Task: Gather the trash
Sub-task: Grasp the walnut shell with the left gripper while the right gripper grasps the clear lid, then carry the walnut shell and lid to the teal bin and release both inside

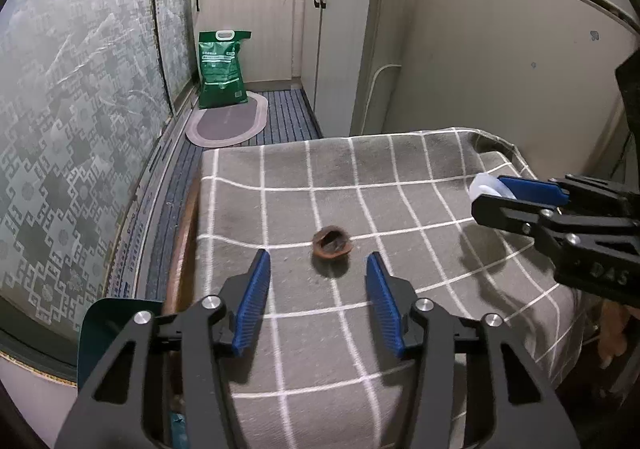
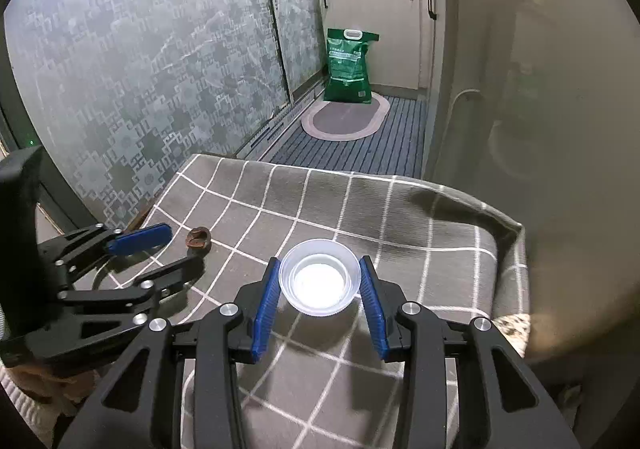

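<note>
Right gripper (image 2: 319, 281) has its blue-padded jaws around a small clear plastic cup (image 2: 319, 283), upright, white at the bottom; both pads sit right at the rim, looks like a grip, cup standing on the grey cloth with white grid lines (image 2: 420, 245) that covers the table. Left gripper (image 1: 318, 269) is part open, nothing between the pads, angled down at a brown walnut-shell half (image 1: 332, 242) lying on the cloth just ahead of the fingertips, not touching. Shell and cup are well apart. Background: green handled sack (image 1: 222, 69) standing on the floor by an oval mat (image 1: 228, 123).
</note>
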{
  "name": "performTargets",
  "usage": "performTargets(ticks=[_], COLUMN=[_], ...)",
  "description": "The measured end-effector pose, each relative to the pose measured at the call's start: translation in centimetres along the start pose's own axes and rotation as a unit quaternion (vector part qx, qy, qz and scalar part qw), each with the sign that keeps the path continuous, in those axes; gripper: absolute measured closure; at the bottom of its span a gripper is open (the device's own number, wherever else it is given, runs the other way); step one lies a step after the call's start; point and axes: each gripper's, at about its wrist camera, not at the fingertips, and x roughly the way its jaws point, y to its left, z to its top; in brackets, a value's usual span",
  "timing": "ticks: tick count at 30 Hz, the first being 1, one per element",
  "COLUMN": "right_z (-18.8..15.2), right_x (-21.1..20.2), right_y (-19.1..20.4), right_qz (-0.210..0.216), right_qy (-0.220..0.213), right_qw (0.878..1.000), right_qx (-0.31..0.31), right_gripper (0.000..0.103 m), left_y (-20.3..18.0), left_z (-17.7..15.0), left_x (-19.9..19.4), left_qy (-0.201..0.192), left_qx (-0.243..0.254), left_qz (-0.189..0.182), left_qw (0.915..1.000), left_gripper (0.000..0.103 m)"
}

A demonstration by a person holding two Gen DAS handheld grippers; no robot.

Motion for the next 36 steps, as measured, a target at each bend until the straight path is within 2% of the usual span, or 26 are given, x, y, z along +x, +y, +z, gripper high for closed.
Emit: performTargets(ticks=[2,7,13,23,36], right_z=[-0.1,-0.7,-1.0,-1.6,0.0], right_x=[-0.4,-1.4,-1.8,-1.9,-0.1], right_y=[0.0,-0.1,-0.4,-0.3,4.2], right_qz=[0.001,-0.001,-0.007,-0.005,0.023], right_qy=[-0.001,-0.003,0.002,0.009,0.020], right_qw=[1.000,1.000,1.000,1.000,0.999], right_qx=[-0.002,-0.009,-0.016,-0.014,-0.042], right_gripper=[0.063,0.063,0.063,0.063,0.063], left_y=[-0.3,-1.2,-1.1,-0.4,4.3], left_z=[0.2,0.4,0.9,0.9,0.7], left_x=[0.2,1.0,1.3,0.6,-2.8], left_qy=[0.001,-0.003,-0.006,-0.006,-0.027], left_qx=[0.001,0.009,-0.009,-0.030,-0.054], left_qz=[-0.003,0.023,0.040,0.029,0.043], left_qw=[1.0000,0.9997,0.9992,0.9991,0.9972], left_gripper=[0.057,0.059,0.080,0.081,0.080])
